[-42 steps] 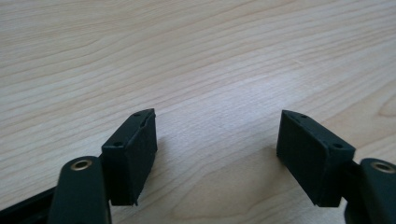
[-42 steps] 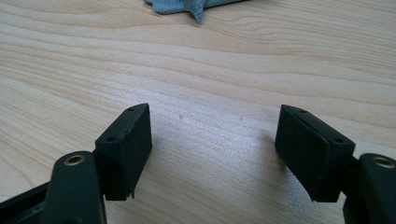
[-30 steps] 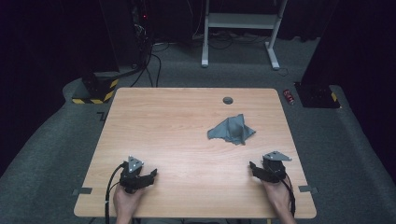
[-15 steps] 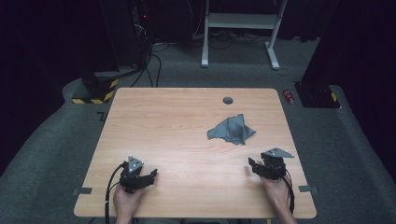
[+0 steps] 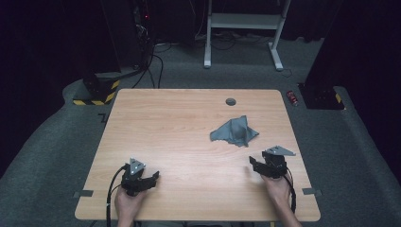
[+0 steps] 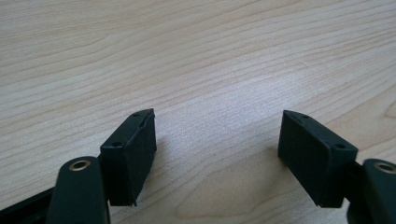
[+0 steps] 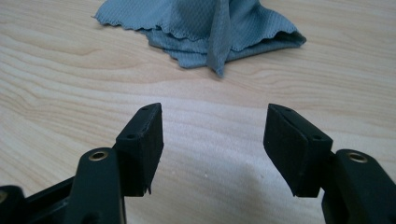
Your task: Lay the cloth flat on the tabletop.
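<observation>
Cloth, judged soft and light, is crumpled on the desk just ahead of the right tongs; its raised fold is best pinched. Both tongs are held apart, empty.

No legible text, label, brand, number or sign anywhere; black-and-yellow hazard striping on floor equipment beside table.
</observation>
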Tool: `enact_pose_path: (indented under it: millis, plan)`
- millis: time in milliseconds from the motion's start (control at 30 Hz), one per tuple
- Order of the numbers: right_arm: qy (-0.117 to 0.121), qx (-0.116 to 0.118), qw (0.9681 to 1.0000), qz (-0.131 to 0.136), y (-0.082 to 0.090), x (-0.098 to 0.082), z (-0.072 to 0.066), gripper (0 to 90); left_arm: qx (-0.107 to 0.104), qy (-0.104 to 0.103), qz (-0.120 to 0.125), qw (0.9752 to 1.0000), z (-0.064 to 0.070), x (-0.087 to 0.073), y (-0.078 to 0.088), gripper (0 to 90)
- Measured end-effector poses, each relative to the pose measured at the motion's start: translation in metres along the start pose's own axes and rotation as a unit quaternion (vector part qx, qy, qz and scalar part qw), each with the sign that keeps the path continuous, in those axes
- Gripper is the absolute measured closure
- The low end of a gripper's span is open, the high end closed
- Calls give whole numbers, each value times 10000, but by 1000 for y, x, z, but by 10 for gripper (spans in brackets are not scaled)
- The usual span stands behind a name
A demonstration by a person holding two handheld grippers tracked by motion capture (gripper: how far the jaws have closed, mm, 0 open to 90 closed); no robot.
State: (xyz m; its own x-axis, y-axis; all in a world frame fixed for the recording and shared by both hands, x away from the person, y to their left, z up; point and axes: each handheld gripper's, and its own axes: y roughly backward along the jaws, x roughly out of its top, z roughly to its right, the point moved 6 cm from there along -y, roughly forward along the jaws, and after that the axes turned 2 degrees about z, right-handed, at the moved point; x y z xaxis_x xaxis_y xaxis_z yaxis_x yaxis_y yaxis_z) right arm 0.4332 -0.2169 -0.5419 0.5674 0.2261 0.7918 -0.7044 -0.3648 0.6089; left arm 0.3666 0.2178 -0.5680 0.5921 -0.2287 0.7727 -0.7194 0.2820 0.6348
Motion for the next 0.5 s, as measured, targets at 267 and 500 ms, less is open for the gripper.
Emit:
enact_pose_path:
  millis: [267,500]
  plan:
    - [16,4,10000,-73,-10,12,0,377,0,0,1,10000,0,0,0,281]
    - [13,121,9999,-117,-19,24,-2,362,-3,0,0,10000,0,0,0,281]
